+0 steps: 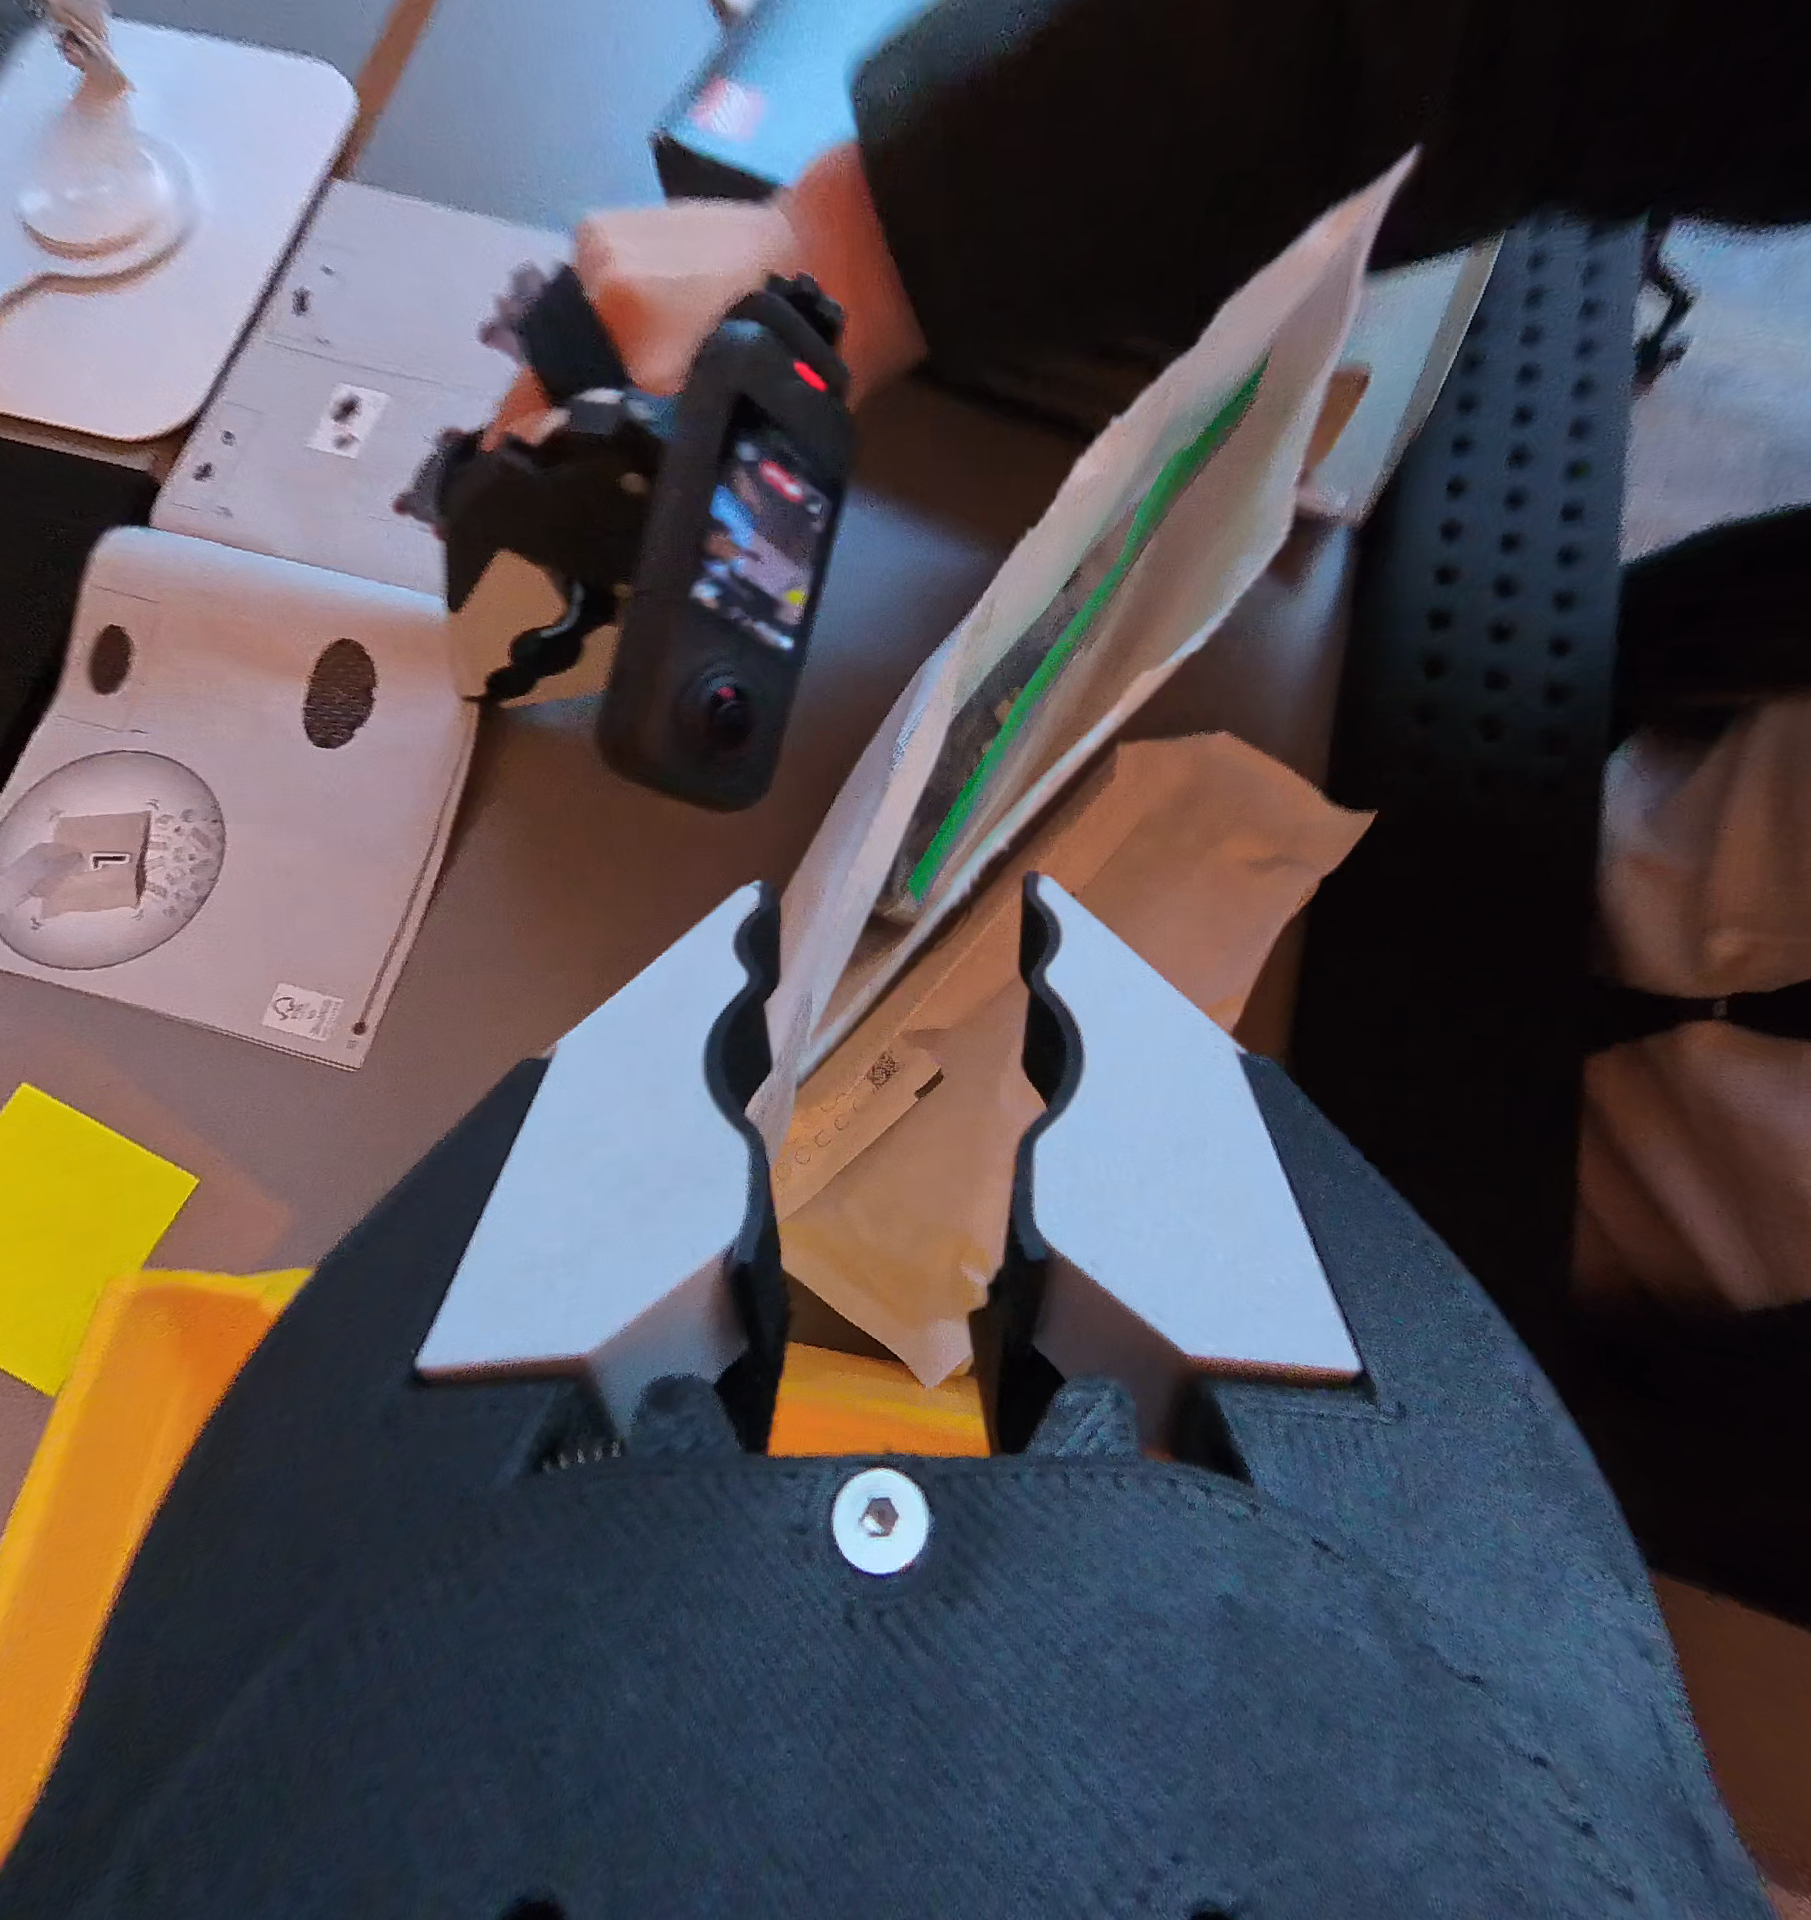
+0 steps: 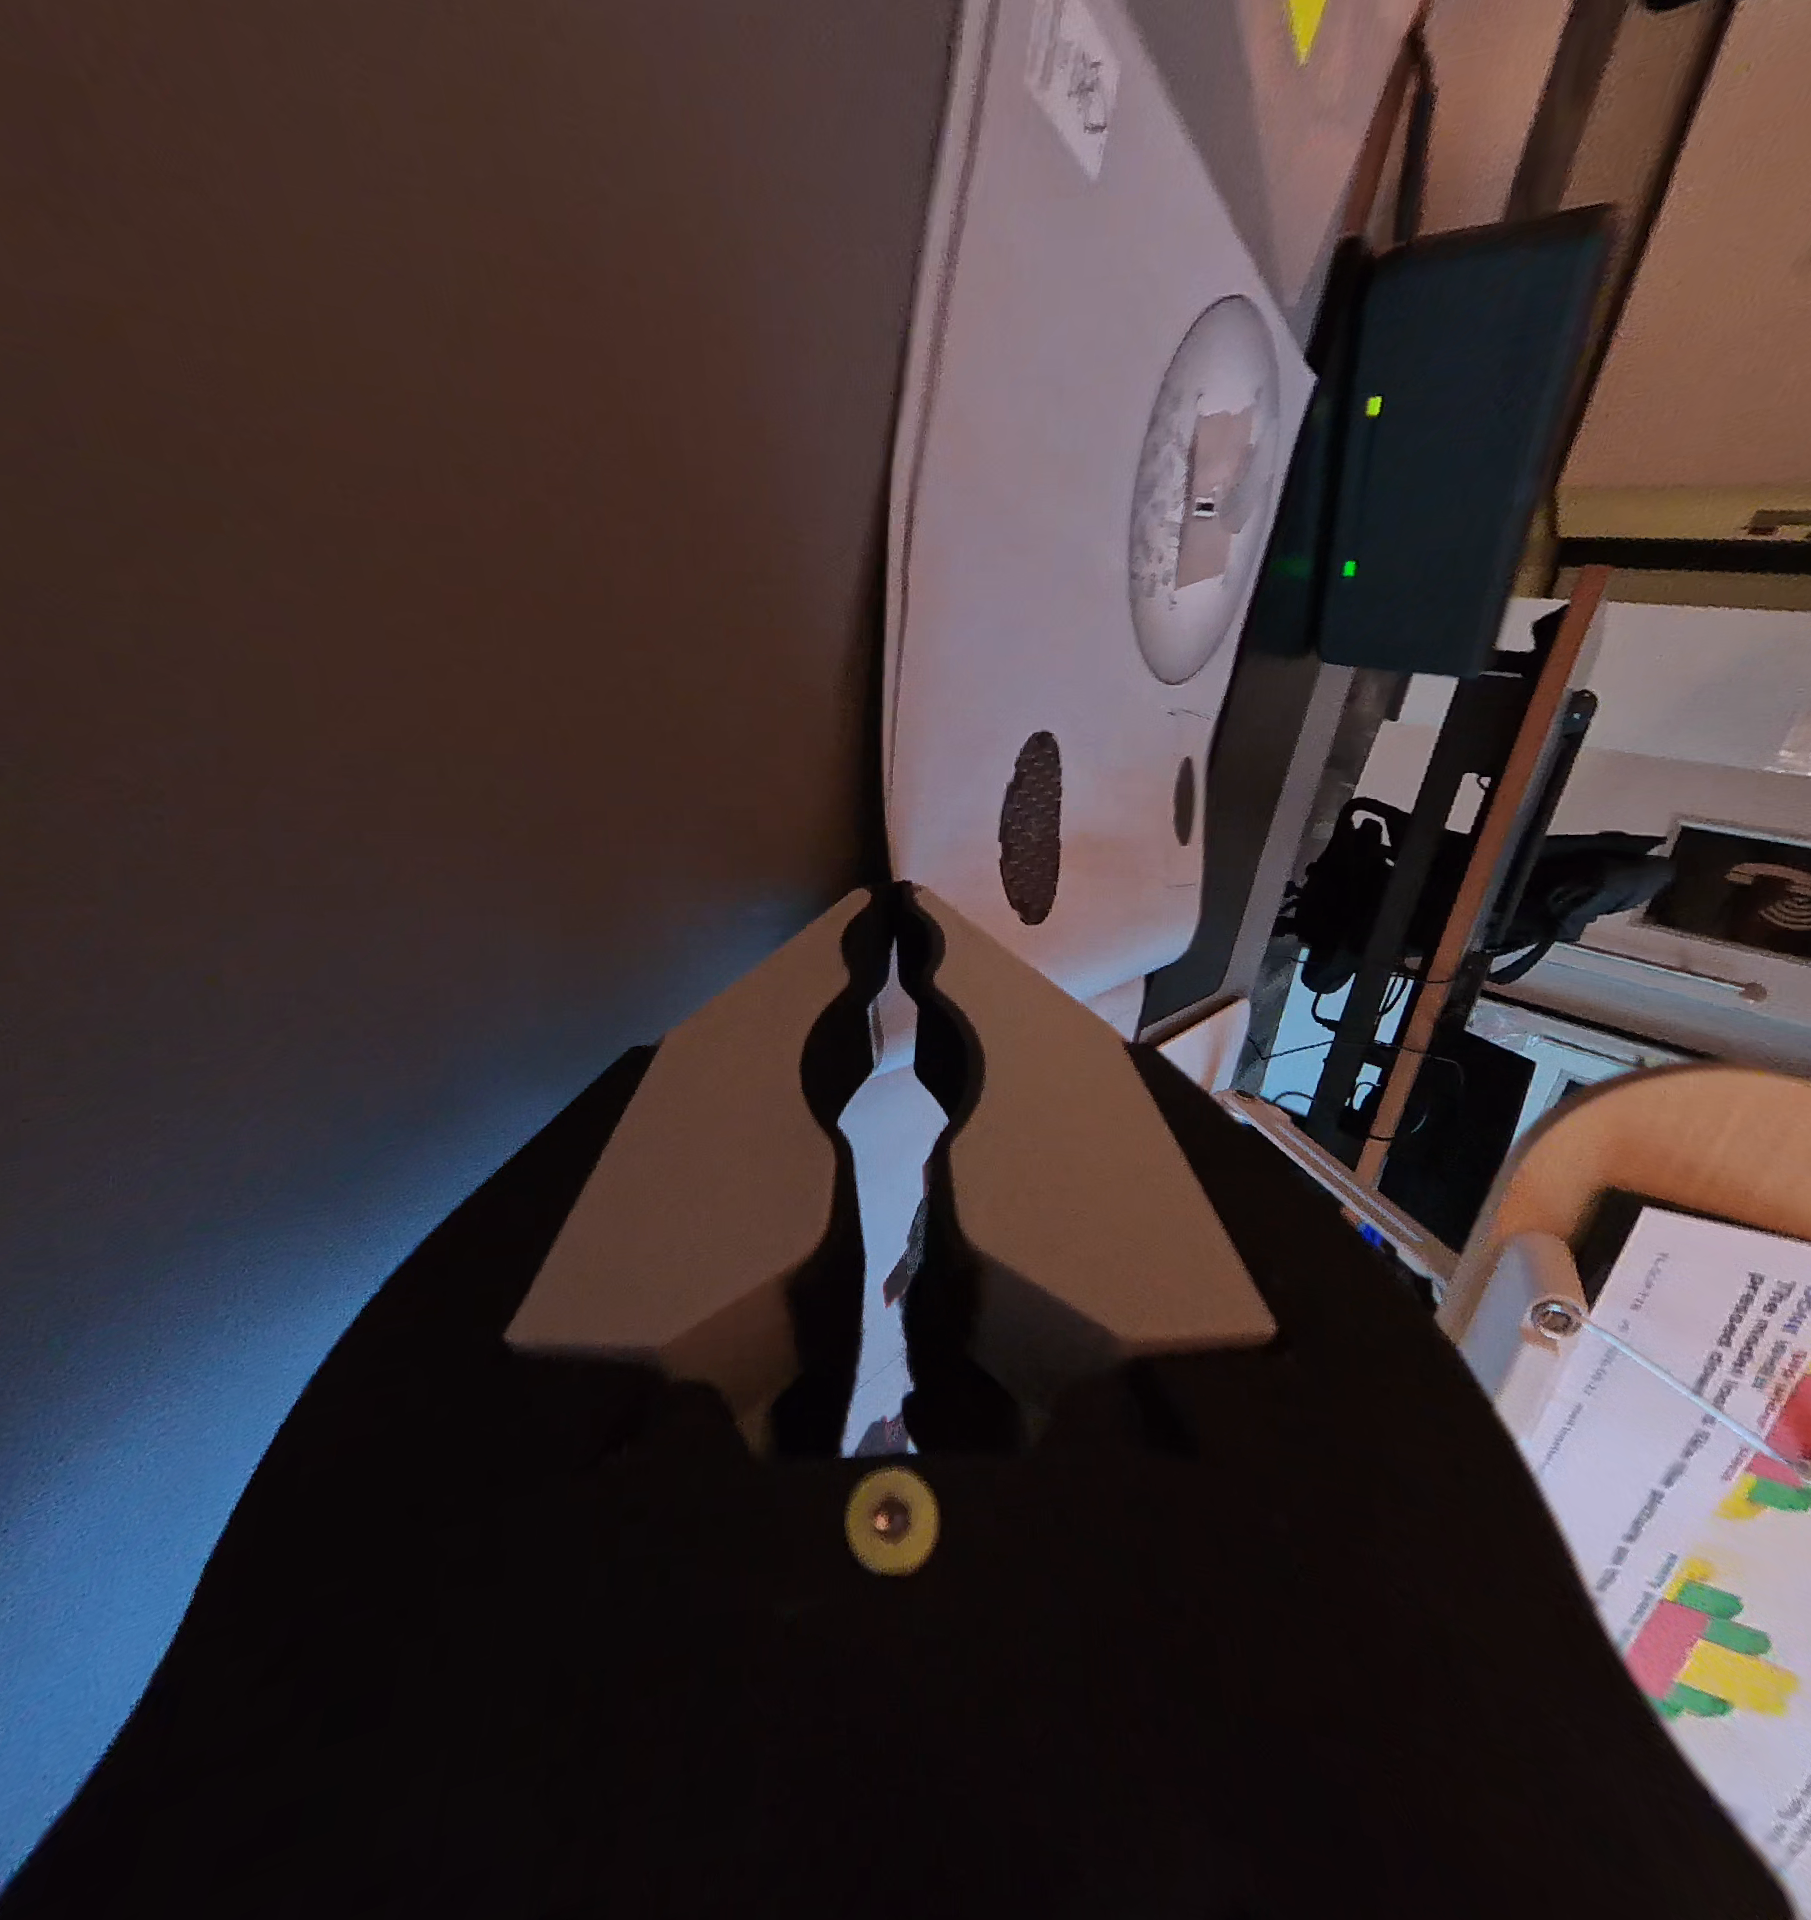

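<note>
My left gripper is open. A white paper packet with a green stripe stands tilted between its jaws; it leans on the left finger and stays clear of the right one. A brown paper bag lies under it. My right gripper is shut, with its tips at the edge of a flat white paper bag on the brown table. I cannot tell whether it pinches the bag. The right gripper also shows in the left wrist view, at a corner of that bag.
A yellow note and an orange sheet lie at the near left. A white tray with a glass stands at the far left. A black perforated chair back is at the right. A printed sheet and a black device are to the right. My right fingertips sit around 25 cm from my left ones.
</note>
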A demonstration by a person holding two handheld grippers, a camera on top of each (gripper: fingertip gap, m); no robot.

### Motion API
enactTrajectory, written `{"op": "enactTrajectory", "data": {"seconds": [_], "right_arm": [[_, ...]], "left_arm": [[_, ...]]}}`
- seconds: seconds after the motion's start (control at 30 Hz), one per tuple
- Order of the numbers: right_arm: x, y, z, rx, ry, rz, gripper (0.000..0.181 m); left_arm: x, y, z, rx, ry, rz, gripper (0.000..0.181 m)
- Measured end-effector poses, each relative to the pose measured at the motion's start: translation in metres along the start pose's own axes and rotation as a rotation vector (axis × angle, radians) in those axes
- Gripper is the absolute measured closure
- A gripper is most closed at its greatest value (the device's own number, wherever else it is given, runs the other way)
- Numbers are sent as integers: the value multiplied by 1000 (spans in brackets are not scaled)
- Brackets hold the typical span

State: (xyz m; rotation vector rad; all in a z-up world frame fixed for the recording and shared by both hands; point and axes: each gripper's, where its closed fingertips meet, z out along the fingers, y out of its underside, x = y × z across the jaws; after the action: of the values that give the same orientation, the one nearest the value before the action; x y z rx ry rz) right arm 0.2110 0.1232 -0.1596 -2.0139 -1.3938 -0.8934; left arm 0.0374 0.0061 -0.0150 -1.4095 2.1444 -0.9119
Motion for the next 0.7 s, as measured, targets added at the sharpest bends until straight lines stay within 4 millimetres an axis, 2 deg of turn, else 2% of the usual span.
{"op": "enactTrajectory", "data": {"seconds": [0.1,0.17,0.3,0.4,0.5,0.57,0.63,0.7], "right_arm": [[16,-9,-19,105,32,135,181],[31,-14,-39,187,44,257,181],[60,-14,-78,341,51,525,181],[77,-11,-103,454,34,710,181],[93,-7,-125,575,-26,927,181],[106,-3,-142,693,-96,1096,181],[120,-3,-164,846,-181,1246,181],[131,-4,-183,968,-258,1361,181]], "left_arm": [[-21,-10,-30,129,-8,-122,121],[-50,-9,-44,178,-59,-236,113],[-103,-6,-60,344,-48,-510,109],[-131,0,-64,477,50,-749,110],[-137,6,-62,513,69,-780,112],[-130,10,-52,455,52,-755,111],[-117,2,-42,429,91,-774,111],[-109,-16,-38,486,151,-840,112]]}}
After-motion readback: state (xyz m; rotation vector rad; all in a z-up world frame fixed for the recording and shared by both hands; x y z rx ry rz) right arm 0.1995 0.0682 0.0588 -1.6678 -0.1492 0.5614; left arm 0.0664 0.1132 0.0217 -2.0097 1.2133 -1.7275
